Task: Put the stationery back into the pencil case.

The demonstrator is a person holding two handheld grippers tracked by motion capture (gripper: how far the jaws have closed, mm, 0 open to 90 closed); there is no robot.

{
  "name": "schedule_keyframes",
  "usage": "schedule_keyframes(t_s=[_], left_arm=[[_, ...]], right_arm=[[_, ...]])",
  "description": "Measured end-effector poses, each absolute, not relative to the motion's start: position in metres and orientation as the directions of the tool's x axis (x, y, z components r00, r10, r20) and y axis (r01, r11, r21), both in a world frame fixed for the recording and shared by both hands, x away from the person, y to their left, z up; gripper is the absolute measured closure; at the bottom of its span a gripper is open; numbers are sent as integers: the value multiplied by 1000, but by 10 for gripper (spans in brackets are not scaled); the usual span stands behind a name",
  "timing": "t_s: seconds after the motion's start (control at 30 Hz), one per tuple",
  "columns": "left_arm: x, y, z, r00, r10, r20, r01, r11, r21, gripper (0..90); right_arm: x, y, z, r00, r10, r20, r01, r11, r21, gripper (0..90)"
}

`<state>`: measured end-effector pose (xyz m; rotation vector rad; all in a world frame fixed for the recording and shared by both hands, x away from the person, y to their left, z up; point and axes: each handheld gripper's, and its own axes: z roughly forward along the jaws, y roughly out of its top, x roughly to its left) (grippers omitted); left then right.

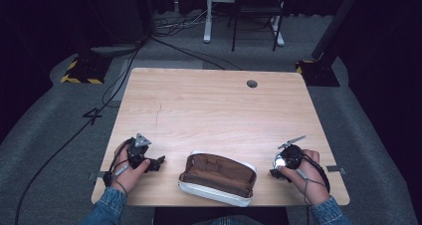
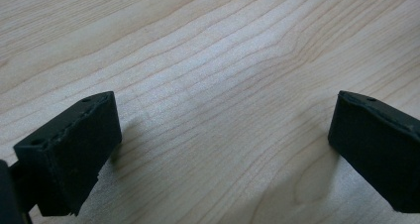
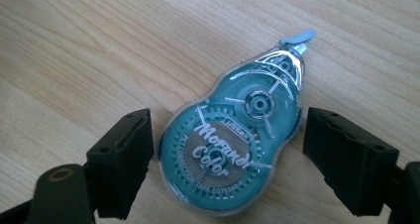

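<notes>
A teal correction tape roller [image 3: 237,130], marked "Morandi Color", lies flat on the wooden table [image 1: 209,105]. My right gripper [image 3: 229,157] is open and straddles it, one jaw on each side. The left-hand jaw is almost against the casing, while the other stands a little apart. In the high view the right gripper [image 1: 278,168] is low over the table near the front right corner. An open pencil case [image 1: 217,177], white outside and brown inside, lies at the front middle. My left gripper [image 1: 159,163] rests left of the case, open [image 2: 223,140] over bare wood.
A round cable hole [image 1: 252,83] sits near the table's far edge. Behind the table are the legs of a white desk [image 1: 208,21] and a black stand [image 1: 318,65]. Cables [image 1: 114,85] run across the grey floor at the left.
</notes>
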<state>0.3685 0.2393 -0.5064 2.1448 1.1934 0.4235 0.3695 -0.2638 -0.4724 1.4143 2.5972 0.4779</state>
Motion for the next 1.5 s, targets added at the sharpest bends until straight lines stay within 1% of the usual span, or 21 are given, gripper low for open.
schedule_keyframes(t_s=[0.1,0.23,0.33,0.7,0.73,0.77,1.23,1.5], left_arm=[[368,239,-506,536,844,-27,638,-383,668,2],[368,239,-506,536,844,-28,638,-383,668,2],[368,239,-506,535,844,-27,638,-383,668,2],[368,239,-506,535,845,-26,638,-383,668,2],[368,239,-506,536,844,-26,638,-384,668,2],[368,239,-506,535,844,-26,638,-384,668,2],[368,239,-506,535,845,-28,638,-382,668,2],[368,239,-506,534,845,-26,638,-383,668,2]], right_arm=[[370,-262,-473,-550,835,18,787,511,347,198],[371,-260,-473,-557,831,1,778,521,352,221],[371,-260,-472,-565,825,1,772,528,355,272],[373,-260,-471,-583,813,0,762,547,347,288],[373,-260,-471,-585,811,0,761,549,345,310],[373,-260,-470,-589,808,1,759,553,343,385],[373,-260,-468,-614,789,5,742,575,343,398],[371,-262,-458,-605,796,11,734,553,394,399]])
